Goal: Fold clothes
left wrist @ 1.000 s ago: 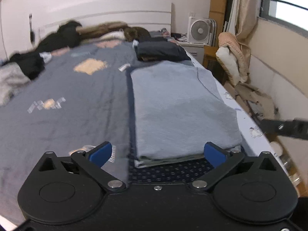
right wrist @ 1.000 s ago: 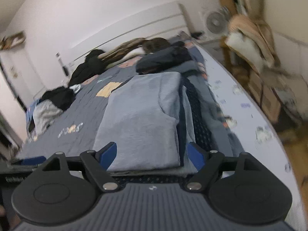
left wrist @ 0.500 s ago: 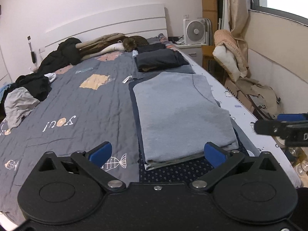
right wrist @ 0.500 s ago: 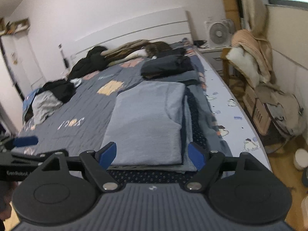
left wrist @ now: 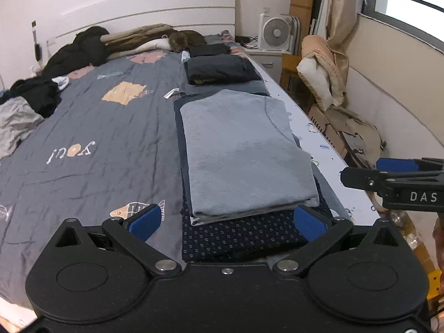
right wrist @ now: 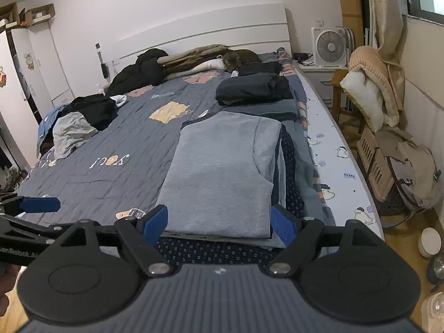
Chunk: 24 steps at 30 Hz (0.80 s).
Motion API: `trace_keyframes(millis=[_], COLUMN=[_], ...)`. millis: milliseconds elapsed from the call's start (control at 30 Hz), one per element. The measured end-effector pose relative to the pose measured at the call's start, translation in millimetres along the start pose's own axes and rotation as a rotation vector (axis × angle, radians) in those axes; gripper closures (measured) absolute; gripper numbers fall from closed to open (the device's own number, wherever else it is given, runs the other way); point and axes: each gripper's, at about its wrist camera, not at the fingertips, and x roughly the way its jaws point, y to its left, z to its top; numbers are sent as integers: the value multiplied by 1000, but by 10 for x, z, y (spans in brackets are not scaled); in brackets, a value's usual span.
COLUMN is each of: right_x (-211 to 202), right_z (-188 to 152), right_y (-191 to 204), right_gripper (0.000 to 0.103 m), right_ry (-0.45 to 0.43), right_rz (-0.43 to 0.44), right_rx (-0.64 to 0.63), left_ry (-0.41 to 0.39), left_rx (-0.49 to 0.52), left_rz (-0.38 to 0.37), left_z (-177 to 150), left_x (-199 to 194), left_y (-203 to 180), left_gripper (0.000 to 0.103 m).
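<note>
a wide bed point(left wrist: 91, 127) with a grey-blue quilted cover printed with fish and patches fills both views, its white headboard point(right wrist: 205, 36) against the far wall. loose dark and grey clothes point(right wrist: 80, 119) lie heaped along its far left side. on the right half of the bed lies the folded grey-blue top point(left wrist: 241, 152), a neat flat rectangle, smooth on its face with its layered edges showing at the near end. it rests on a navy dotted garment point(left wrist: 238, 236) that sticks out beneath it. beyond it sits a stack of dark folded clothes point(right wrist: 255, 88). a white box fan point(right wrist: 330, 47) stands by the headboard. the left tool point(left wrist: 227, 222) hangs above the near end of the top, blue pads wide apart and gripping nothing. the right tool point(right wrist: 219, 223) likewise stands open and empty.
</note>
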Motion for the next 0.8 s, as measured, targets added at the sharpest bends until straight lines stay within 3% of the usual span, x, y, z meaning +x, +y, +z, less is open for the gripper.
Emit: trace_keyframes(millis=[800], right_x=[-94], right_z=[-19], right_y=[65], right_gripper=[22], right_ry=[64], right_rz=[-44], right_rx=[-61], left_ry=[41], left_rx=[16], left_rz=[1], left_z=[-35], left_x=[-18], left_y=[-109], left_gripper=[0])
